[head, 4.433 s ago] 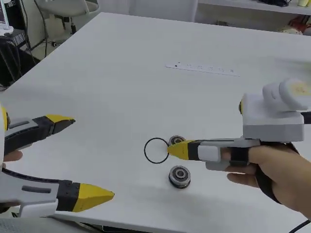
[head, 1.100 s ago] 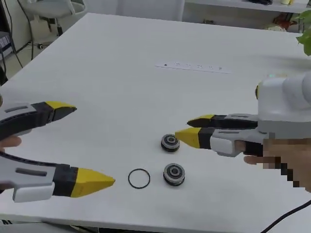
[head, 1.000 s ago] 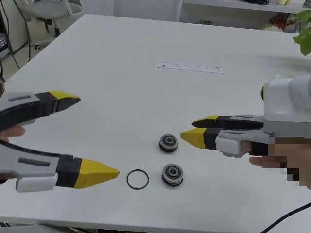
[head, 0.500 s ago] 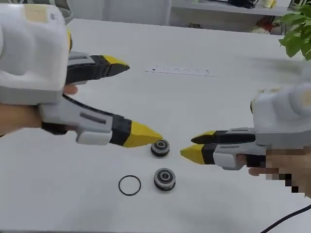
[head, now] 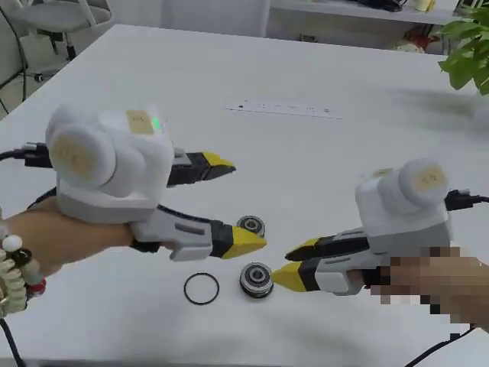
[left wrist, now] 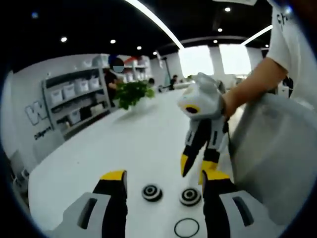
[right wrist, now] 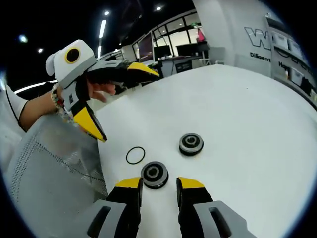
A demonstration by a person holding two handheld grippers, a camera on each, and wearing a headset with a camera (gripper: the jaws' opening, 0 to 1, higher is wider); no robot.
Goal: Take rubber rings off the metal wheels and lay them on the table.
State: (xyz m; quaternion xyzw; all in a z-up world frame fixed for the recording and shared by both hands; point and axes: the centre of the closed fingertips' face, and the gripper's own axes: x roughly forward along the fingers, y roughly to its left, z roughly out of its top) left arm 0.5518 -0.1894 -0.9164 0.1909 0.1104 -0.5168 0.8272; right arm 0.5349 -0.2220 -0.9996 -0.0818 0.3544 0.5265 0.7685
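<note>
Head view: left gripper (head: 244, 204) jaws wide, right gripper (head: 286, 265) jaws slightly parted, both empty; wheels (head: 256, 279), ring (head: 202, 288) near table (head: 229, 69) edge.

One thin black rubber ring (head: 202, 288) lies flat and loose on the white table (head: 321, 153), a plain open circle. Just beside it, at its 3 o'clock, a metal wheel (head: 256, 279) rests flat on its side, a silvery hub inside a dark band. A second wheel (head: 250, 226), much alike, lies near at the first's 12 o'clock, touching neither
</note>
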